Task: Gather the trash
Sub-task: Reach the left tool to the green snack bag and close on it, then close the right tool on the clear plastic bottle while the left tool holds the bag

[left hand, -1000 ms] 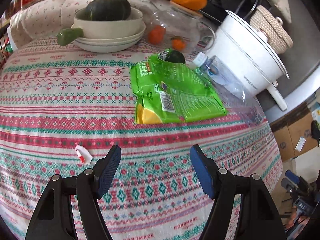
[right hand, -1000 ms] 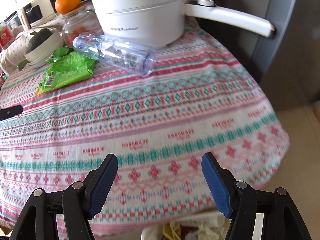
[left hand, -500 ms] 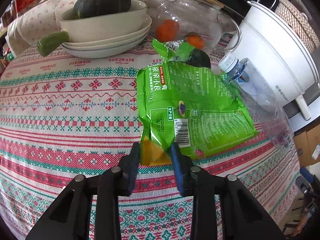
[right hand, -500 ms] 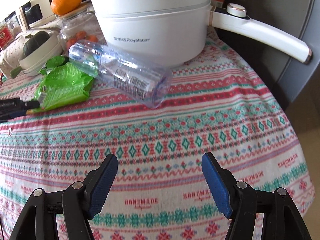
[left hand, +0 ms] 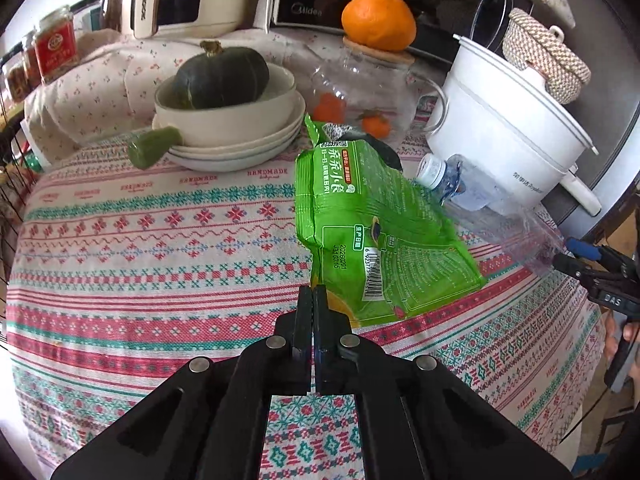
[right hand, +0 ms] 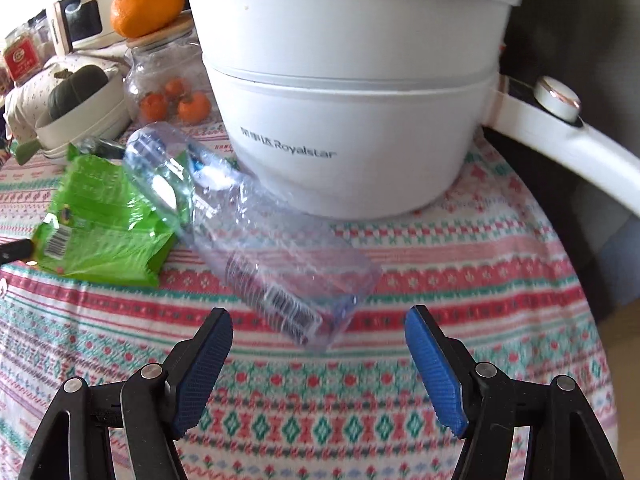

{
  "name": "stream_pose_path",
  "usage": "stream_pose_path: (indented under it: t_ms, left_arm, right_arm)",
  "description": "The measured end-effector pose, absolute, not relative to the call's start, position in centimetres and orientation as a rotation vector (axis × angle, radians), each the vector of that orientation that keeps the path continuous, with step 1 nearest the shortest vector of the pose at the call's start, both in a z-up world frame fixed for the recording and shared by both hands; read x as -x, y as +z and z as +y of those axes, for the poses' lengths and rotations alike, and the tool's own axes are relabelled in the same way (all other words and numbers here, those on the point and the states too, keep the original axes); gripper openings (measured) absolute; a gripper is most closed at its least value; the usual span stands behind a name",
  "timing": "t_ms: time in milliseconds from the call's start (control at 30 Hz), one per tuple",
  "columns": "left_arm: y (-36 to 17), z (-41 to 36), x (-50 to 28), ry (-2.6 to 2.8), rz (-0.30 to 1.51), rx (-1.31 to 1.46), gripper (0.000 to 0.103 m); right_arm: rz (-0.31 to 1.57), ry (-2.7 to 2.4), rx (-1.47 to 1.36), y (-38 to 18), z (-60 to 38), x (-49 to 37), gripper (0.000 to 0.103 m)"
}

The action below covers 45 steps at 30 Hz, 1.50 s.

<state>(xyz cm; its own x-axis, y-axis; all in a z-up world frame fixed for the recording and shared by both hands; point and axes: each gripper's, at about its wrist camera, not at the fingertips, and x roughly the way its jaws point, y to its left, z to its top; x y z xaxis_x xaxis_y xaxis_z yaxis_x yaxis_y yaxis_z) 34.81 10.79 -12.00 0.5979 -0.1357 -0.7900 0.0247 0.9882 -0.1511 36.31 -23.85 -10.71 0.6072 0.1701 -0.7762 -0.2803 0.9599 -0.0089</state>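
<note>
right now the pick-up step looks under way on two pieces of trash at once. the left gripper (left hand: 313,294) has its jaws closed on the near corner of the crinkled green plastic snack bag (left hand: 376,232), which lies flat near the middle of the counter (left hand: 160,240), its far end toward a stack of cream ceramic bowls (left hand: 232,136) holding a dark green squash (left hand: 222,80). the right gripper (right hand: 318,350) has its jaws wide open, hovering just short of the base of the crushed clear plastic water bottle (right hand: 256,236), not touching it. that bottle lies on its side toward the counter's right edge, its cap end overlapping the bag and its flank close against the smooth white electric pot (right hand: 352,120). my guess is the next move calls for the right jaws to go forward around the bottle's base and close, then both lifts. the bottle is thin, dented and glossy, so it should buckle under a squeeze and could slip; the bag is limp film and will likely droop from its pinched corner. the woven patterned tablecloth looks soft and could snag or drag.
</note>
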Motion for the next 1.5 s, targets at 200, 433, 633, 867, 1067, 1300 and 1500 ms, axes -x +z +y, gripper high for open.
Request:
stream_pose_path:
  t_ms: [200,433,633,867,1067,1300,1500]
  left_arm:
    - [-10.0,12.6,-32.0,-0.099,0.897,0.114,0.000]
    - [-8.4,13.8,-29.1,-0.072,0.866,0.070,0.000]
    - [-7.4,15.1,-27.3,-0.039,0.847,0.067,0.000]
    - [-6.1,16.8,-25.4,0.002,0.794,0.058,0.000]
    - [-6.0,17.4,-25.0,0.018,0.786,0.056,0.000]
    - [-6.4,17.6,-24.5,0.024,0.794,0.057,0.000]
    - [-5.3,16.0,-22.9,0.004,0.776,0.035,0.000]
  right_arm:
    - [0.901,0.347,0.254,-11.8,-21.9,-38.3,0.076]
    - [0.956,0.383,0.268,-13.3,-20.1,-38.5,0.076]
    - [1.007,0.570,0.299,-12.8,-17.4,-34.1,0.076]
    - [0.942,0.637,0.339,-9.4,-16.5,-30.4,0.077]
    - [0.976,0.617,0.428,-10.2,-13.1,-32.6,0.080]
    - [1.049,0.468,0.575,-14.9,-10.6,-34.3,0.081]
    - [0.980,0.449,0.482,-13.4,-12.6,-32.2,0.072]
